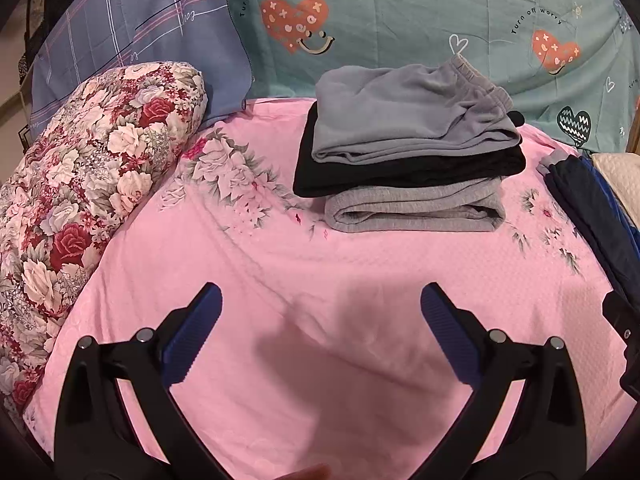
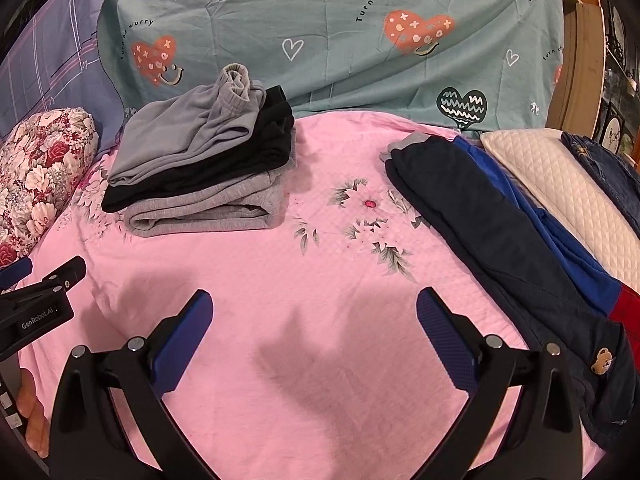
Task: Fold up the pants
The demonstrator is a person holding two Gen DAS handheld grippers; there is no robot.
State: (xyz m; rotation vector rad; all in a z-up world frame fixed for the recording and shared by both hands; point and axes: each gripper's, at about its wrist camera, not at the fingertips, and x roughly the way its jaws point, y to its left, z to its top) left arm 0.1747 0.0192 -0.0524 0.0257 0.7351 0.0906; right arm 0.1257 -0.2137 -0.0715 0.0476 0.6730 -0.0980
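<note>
A pink bedsheet (image 1: 280, 264) printed with pale flowers is covering the bed. Behind it, a teal cloth (image 2: 328, 40) with hearts and "Turn off worry" lettering is hanging as a backdrop, with a blue plaid cloth (image 1: 132, 20) adjoining its left edge. A floral pillow (image 1: 80, 184) is lying at the sheet's left; a white quilted pillow (image 2: 560, 184) is lying at its right.

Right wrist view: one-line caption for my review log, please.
Open right gripper hovers over pink floral bedsheet, between a stack of three folded pants and unfolded navy pants.
</note>
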